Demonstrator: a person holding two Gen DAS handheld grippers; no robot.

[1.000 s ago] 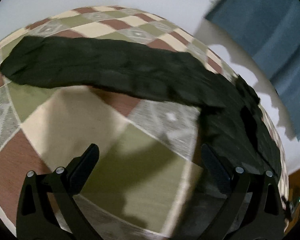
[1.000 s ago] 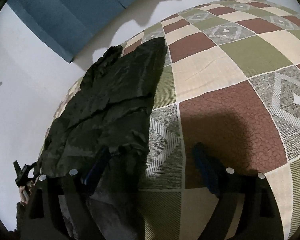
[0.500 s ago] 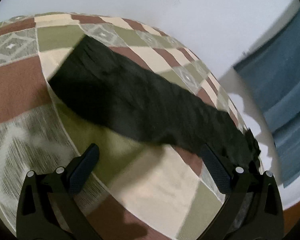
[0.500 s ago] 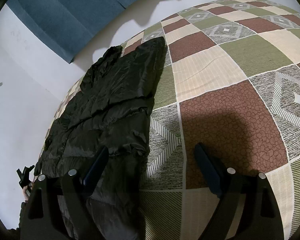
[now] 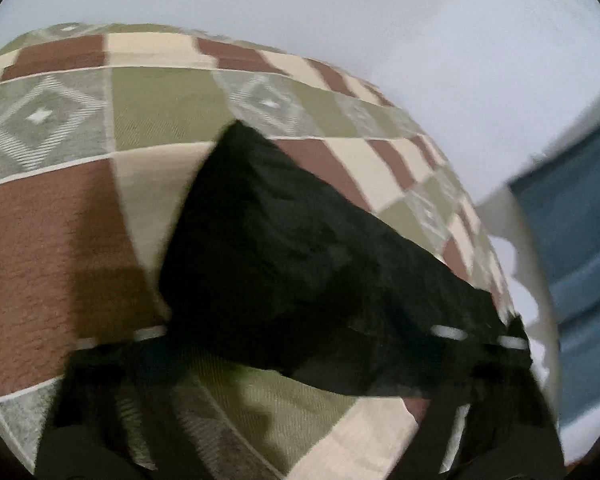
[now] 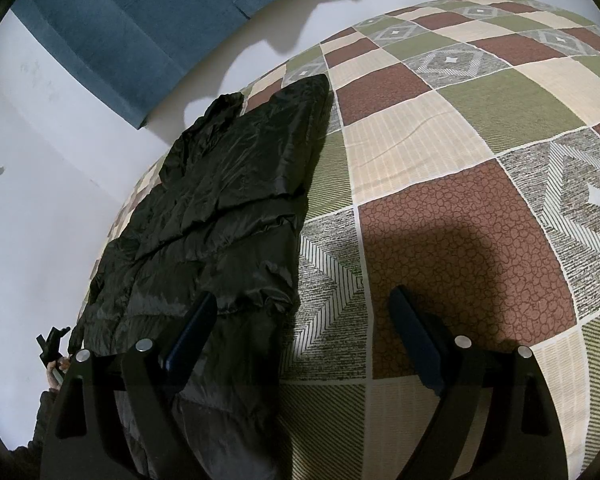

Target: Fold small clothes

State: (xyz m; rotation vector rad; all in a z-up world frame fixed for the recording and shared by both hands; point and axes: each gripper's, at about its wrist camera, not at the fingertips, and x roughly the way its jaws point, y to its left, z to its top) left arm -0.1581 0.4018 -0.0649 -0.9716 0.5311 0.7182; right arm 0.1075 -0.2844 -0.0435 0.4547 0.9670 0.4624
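Black jacket (image 6: 220, 216) lay spread along the left of the patchwork bed cover (image 6: 440, 168), one sleeve (image 5: 300, 248) stretched across the blurred left-wrist frame's middle. Right hand-held gripper (image 6: 304, 328) stood wide apart above the hem, holding nothing. Left hand-held gripper (image 5: 292, 364) had just been closing at the sleeve; blur hid any grip.

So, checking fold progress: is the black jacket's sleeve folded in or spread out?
Spread out: in the left wrist view the sleeve lies stretched across the quilt, away from the jacket.
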